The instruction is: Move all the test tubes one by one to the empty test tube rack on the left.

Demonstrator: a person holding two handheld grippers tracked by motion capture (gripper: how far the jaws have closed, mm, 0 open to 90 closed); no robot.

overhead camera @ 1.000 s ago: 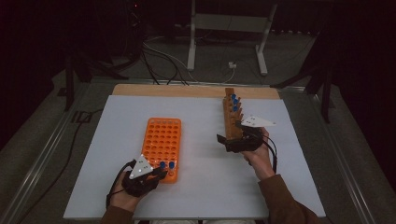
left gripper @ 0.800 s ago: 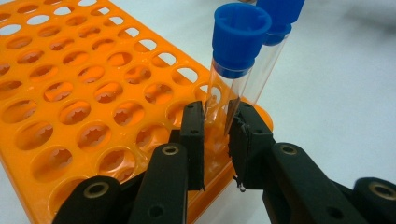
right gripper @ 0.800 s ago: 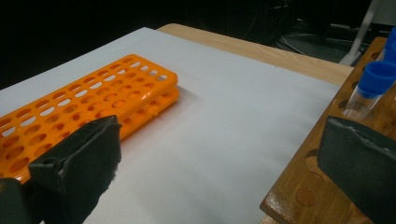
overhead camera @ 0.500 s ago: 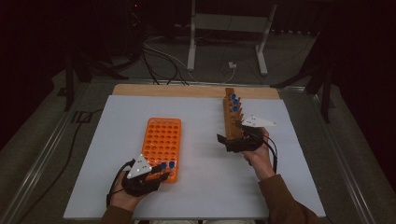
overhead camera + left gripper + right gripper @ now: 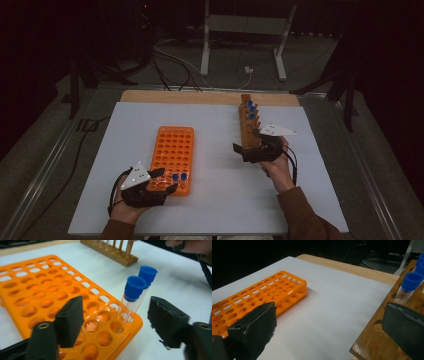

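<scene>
An orange tube rack (image 5: 172,155) lies flat on the white table. Two clear tubes with blue caps (image 5: 136,286) stand side by side in holes at its near right corner. My left gripper (image 5: 162,181) is at that corner; its jaws have just been opening and now stand apart on either side of the tubes without touching them. A wooden rack (image 5: 248,125) with several blue-capped tubes stands to the right. My right gripper (image 5: 245,150) is open at its near end, with one jaw over the wood (image 5: 387,340) and nothing held.
The white sheet (image 5: 220,190) covers the table between the two racks. A wooden strip (image 5: 200,96) runs along the far edge. Cables and a metal stand's legs (image 5: 240,50) lie on the dark floor beyond.
My left gripper's jaws have opened off the blue-capped tube, which now stands in the orange rack beside the other one. The right hand has not moved.
</scene>
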